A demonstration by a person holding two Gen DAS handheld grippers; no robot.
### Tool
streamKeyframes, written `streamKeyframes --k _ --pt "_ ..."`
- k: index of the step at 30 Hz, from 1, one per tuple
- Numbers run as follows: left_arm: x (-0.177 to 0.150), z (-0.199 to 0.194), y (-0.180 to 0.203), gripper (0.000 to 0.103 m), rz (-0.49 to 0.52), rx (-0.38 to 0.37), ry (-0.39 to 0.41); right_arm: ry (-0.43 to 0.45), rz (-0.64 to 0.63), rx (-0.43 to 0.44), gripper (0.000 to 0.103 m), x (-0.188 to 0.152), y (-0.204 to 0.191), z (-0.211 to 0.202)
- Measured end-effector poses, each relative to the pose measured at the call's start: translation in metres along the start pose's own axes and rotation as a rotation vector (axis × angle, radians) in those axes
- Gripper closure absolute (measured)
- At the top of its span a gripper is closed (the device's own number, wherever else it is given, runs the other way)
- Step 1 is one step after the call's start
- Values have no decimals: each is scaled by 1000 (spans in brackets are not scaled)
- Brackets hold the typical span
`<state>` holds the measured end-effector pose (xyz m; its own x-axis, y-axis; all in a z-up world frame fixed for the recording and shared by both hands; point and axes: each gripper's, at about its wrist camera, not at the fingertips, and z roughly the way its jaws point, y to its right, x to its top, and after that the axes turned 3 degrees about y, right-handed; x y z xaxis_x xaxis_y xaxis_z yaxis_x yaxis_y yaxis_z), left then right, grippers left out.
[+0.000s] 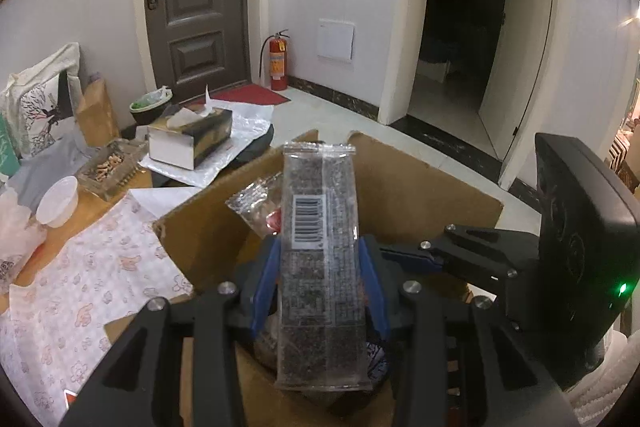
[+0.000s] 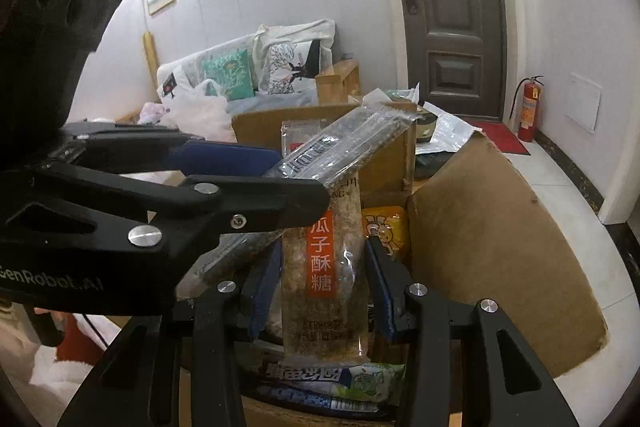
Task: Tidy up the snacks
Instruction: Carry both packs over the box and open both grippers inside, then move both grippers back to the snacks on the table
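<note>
- The left hand-held gripper (image 1: 320,283) is pinching a dark sesame bar (image 1: 320,267) above the open cardboard box (image 1: 420,195).
- The right hand-held gripper (image 2: 320,291) is pinching a sunflower-seed candy bar (image 2: 322,275) over the box, just beside it.

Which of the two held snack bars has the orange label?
The pale bar in the right gripper; it carries an orange strip with white characters. The left gripper holds a dark bar showing only a barcode.
</note>
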<state>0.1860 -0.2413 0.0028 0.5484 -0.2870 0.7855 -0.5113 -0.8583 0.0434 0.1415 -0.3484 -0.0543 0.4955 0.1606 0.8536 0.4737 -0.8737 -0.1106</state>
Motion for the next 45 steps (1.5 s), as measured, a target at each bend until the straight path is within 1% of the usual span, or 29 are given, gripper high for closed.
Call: streamKeyframes --k 7,10,11,12,14,15,17,21,26,30,31,33,38,39,42,45 --pt "0 8 -7 65 -12 -23 -36 -14 -29 -20 65 -4 -5 -2" --pt "0 10 -12 63 -17 -22 -44 -17 -28 -20 65 -5 -7 -6" --pt "-1 11 -13 59 -22 -18 -45 -18 -27 -18 65 -6 -7 -8" --pt "-2 11 -15 53 -28 -12 -47 -17 -26 -16 64 -6 -7 -9" --pt "-3 11 -16 50 -34 -13 -48 -13 -24 -18 64 -6 -6 -13" --pt "-3 10 -16 50 -34 -15 -49 -12 -22 -16 61 -6 -5 -15" --pt "-4 8 -15 50 -34 -16 -45 -4 -19 -14 57 -6 -7 -19" --pt "-5 -2 -17 44 -39 -13 -28 1 -12 -10 55 -2 -8 -24" --pt "-10 -26 -33 42 -74 5 11 0 -30 -6 55 5 -20 -28" --pt "-21 -59 -51 39 -104 55 52 9 -55 31 55 12 -44 -34" --pt "-25 -70 -58 39 -112 71 64 13 -67 42 55 14 -53 -35" --pt "-35 -90 -69 35 -125 102 85 20 -87 69 55 17 -72 -39" --pt "-63 -142 -98 28 -164 165 137 21 -139 163 55 25 -128 -38" --pt "-72 -155 -106 26 -175 186 147 16 -149 179 55 25 -138 -36" --pt "-98 -182 -128 25 -204 235 160 -13 -187 229 55 27 -174 -26" --pt "-124 -198 -146 25 -235 263 156 -60 -228 267 55 20 -210 -9"
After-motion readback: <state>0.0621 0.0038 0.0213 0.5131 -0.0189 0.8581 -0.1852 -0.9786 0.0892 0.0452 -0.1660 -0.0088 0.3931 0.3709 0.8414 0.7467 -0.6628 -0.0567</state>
